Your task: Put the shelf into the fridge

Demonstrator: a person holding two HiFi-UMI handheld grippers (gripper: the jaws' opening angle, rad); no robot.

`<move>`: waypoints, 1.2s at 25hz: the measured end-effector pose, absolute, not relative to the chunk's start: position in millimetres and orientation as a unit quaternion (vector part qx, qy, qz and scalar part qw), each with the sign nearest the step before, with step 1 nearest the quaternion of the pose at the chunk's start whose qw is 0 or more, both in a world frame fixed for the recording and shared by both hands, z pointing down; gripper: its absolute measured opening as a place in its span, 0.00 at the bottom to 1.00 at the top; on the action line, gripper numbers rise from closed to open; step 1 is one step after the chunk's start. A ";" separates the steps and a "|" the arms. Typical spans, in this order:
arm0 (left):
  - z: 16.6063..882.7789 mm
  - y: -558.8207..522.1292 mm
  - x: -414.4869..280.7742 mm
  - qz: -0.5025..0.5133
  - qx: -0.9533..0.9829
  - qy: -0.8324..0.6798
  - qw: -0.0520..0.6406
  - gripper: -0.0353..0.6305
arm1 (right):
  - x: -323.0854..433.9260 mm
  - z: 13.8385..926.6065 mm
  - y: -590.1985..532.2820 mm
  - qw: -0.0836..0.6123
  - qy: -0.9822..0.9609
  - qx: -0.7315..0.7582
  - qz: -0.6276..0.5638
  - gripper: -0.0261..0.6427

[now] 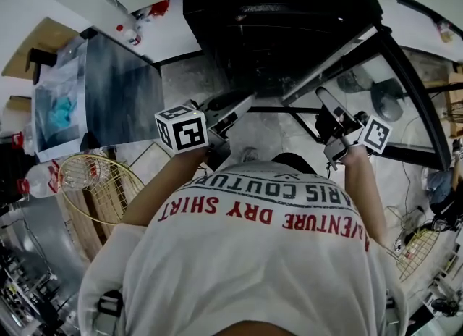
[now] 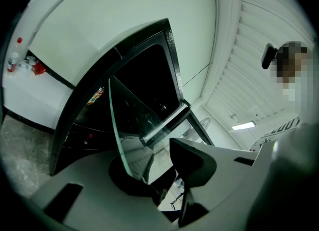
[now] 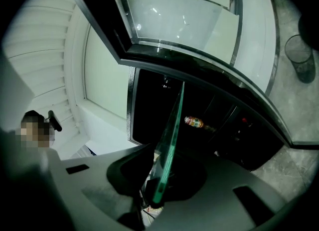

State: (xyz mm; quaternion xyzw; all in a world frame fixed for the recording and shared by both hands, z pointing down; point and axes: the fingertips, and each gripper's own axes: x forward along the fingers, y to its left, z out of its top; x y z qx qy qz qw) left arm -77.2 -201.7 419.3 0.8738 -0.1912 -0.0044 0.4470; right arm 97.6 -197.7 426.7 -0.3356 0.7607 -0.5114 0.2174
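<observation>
I hold a glass shelf point(image 1: 329, 63) edge-on between both grippers, in front of a black fridge point(image 1: 275, 16) whose inside is dark. In the left gripper view the shelf point(image 2: 134, 125) shows a green edge and a pale trim, and my left gripper point(image 2: 159, 175) is shut on its near edge. In the right gripper view the green edge of the shelf point(image 3: 172, 135) runs up from my right gripper point(image 3: 154, 185), which is shut on it. In the head view the left gripper point(image 1: 217, 121) and right gripper point(image 1: 340, 128) sit just short of the fridge opening.
The fridge's glass door point(image 1: 405, 88) stands open to the right. A bottle point(image 3: 194, 122) lies on an inner shelf. A glass-topped chest point(image 1: 108, 88) stands at the left, with a wire rack point(image 1: 94, 182) below it. A mesh bin point(image 3: 301, 58) is on the floor.
</observation>
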 end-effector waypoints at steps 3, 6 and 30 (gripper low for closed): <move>423.0 -206.4 -75.6 -0.006 0.872 -0.196 0.448 0.24 | 98.9 429.7 -204.4 0.216 0.763 -0.331 -0.512 0.12; 426.8 -209.9 -74.0 -0.009 0.870 -0.201 0.450 0.24 | 100.8 432.6 -209.7 0.213 0.764 -0.329 -0.512 0.12; 441.5 -232.7 -65.3 -0.014 0.852 -0.240 0.465 0.24 | 110.3 450.2 -242.4 0.209 0.750 -0.317 -0.542 0.12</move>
